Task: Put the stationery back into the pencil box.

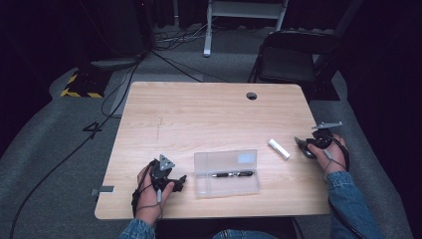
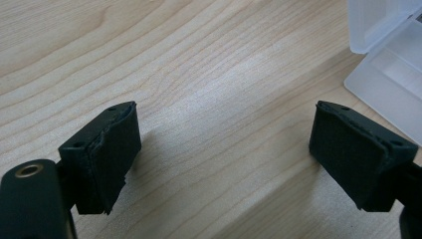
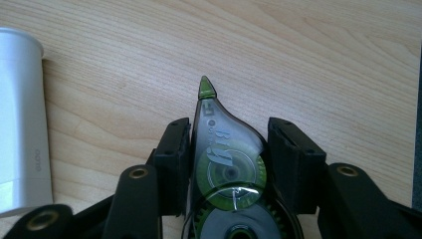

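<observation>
Starting at your left, the left tongs (image 1: 180,182) rest released on the tabletop (image 1: 199,114), nothing between them, beside the clear pencil case (image 1: 226,173) with a pen (image 1: 232,174) inside. Near the right edge, past the white eraser (image 1: 278,149), your right tongs (image 3: 229,149) clench the correction tape dispenser (image 3: 226,164). It looks light, hard and slick; hold its wide round body, not the tip.

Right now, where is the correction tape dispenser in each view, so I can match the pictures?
High view: the correction tape dispenser is at the table's right edge, between the right gripper's jaws.
Right gripper view: bottom centre, clamped between both black jaws, green tip pointing up.
Left gripper view: not in it; open jaws over bare wood.
Shared landmark: the white tube, at the left edge of the right gripper view.
</observation>
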